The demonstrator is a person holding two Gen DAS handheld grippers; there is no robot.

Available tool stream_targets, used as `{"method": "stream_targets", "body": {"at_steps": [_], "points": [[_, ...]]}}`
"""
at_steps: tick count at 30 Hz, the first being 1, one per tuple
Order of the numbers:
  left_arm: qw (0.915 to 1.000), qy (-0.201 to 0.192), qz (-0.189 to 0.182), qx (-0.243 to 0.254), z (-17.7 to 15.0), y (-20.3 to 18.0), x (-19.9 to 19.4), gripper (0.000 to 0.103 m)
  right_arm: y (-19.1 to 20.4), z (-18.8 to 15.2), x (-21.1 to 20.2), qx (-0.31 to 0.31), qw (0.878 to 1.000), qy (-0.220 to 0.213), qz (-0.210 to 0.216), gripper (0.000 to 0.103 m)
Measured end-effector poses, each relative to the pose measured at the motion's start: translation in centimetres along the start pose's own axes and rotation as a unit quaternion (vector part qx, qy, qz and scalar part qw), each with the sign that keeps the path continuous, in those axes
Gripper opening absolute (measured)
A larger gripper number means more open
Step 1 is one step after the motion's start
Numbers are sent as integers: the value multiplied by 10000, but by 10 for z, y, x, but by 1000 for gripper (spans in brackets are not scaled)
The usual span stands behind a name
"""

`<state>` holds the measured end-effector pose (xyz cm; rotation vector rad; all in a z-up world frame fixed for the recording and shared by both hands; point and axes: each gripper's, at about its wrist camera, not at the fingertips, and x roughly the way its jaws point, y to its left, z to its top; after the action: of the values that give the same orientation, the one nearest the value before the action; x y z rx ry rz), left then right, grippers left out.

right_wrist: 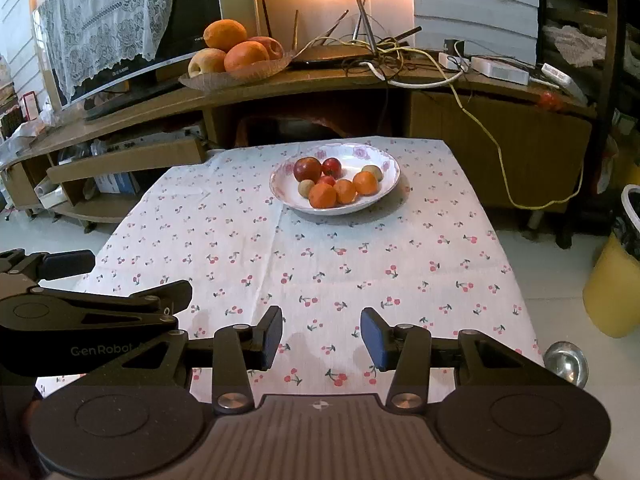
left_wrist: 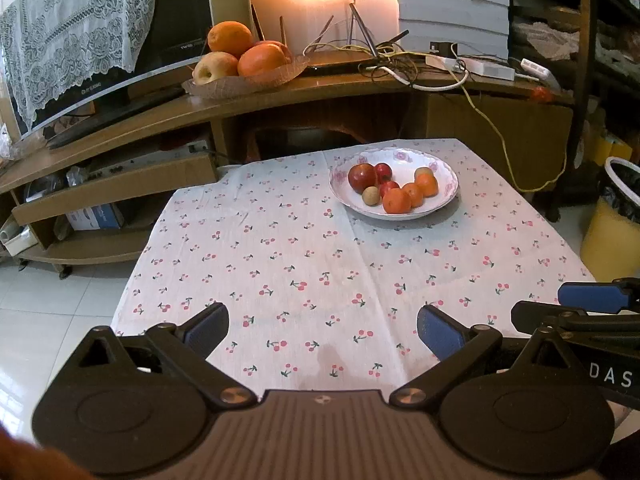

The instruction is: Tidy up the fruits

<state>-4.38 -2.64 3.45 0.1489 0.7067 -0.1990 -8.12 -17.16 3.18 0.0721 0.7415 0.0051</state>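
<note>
i have both claws hanging low over the near edge of the table, and neither holds anything. the left claw is spread wide, its blue pads far apart; the right claw is parted too, but narrower.

the fruits all sit in the white bowl toward the far side of the cherry-print cloth, at about 1 o'clock from the left claw and 12 o'clock from the right. inside it i count a big red apple, two small red fruits, three oranges in a row along the near rim, and two small tan ones that i cannot name for certain.

my guess is the apple is the heaviest and hard enough to squeeze across its middle. the oranges look light, with skin that gives a little, so a gentle pinch across the widest part should hold. the small round ones will likely roll and slip. the bowl looks like china, so i would keep the pads off its rim.

the right wrist view shows a shiny metal knob at 3 o'clock by the table corner, which the left view misses. each view catches the other claw at its edge. both show a second dish of large fruit on the shelf behind.
</note>
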Motion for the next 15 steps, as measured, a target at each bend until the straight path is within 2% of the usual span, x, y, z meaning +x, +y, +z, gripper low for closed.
{"method": "stream_targets", "body": {"at_steps": [15], "points": [[10000, 78, 33, 20, -6, -2, -4, 103, 1, -4, -3, -24, 10000, 68, -9, 46]]}}
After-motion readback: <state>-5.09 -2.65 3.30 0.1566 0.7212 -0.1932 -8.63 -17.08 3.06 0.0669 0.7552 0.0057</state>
